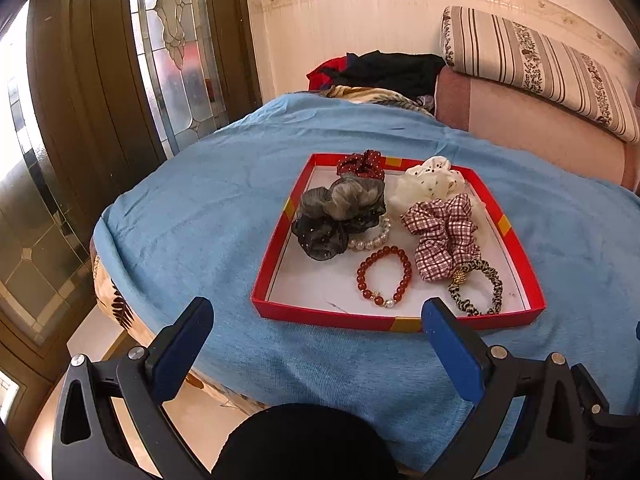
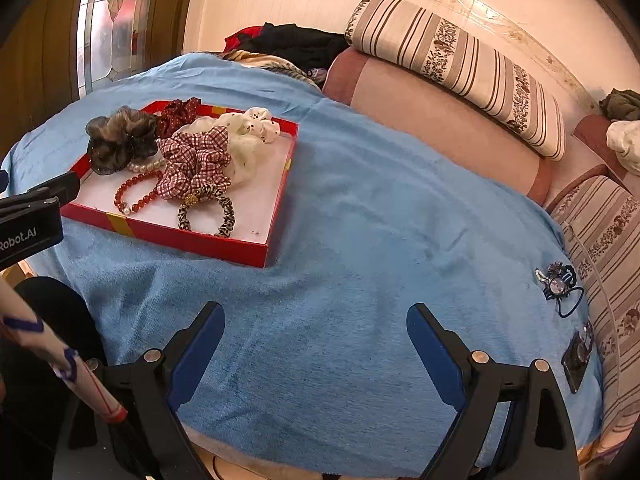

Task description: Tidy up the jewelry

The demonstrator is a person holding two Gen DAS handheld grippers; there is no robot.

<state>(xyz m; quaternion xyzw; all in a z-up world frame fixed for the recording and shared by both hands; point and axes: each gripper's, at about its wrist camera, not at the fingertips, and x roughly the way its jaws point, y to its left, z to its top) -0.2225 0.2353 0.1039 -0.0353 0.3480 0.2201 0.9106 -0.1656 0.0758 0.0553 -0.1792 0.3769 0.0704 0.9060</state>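
Note:
A red tray (image 1: pixel 400 322) (image 2: pixel 176 236) with a white floor sits on the blue cloth. In it lie a grey-black scrunchie (image 1: pixel 340 216) (image 2: pixel 120 140), a red dotted scrunchie (image 1: pixel 360 164), a white dotted scrunchie (image 1: pixel 432 184) (image 2: pixel 248 136), a red plaid scrunchie (image 1: pixel 444 236) (image 2: pixel 196 164), a pearl bracelet (image 1: pixel 372 240), a red bead bracelet (image 1: pixel 384 276) (image 2: pixel 138 196) and a leopard hair tie (image 1: pixel 476 288) (image 2: pixel 208 212). A blue hair tie with a charm (image 2: pixel 560 286) lies on the cloth at the right. My left gripper (image 1: pixel 316 316) is open before the tray. My right gripper (image 2: pixel 316 320) is open over bare cloth.
The blue cloth (image 2: pixel 360 220) covers a low table. A pink sofa with a striped cushion (image 2: pixel 460 64) stands behind and right. A small dark object (image 2: pixel 578 356) lies near the cloth's right edge. A wooden door with glass (image 1: pixel 100 80) is at the left. Dark clothes (image 1: pixel 384 68) lie behind.

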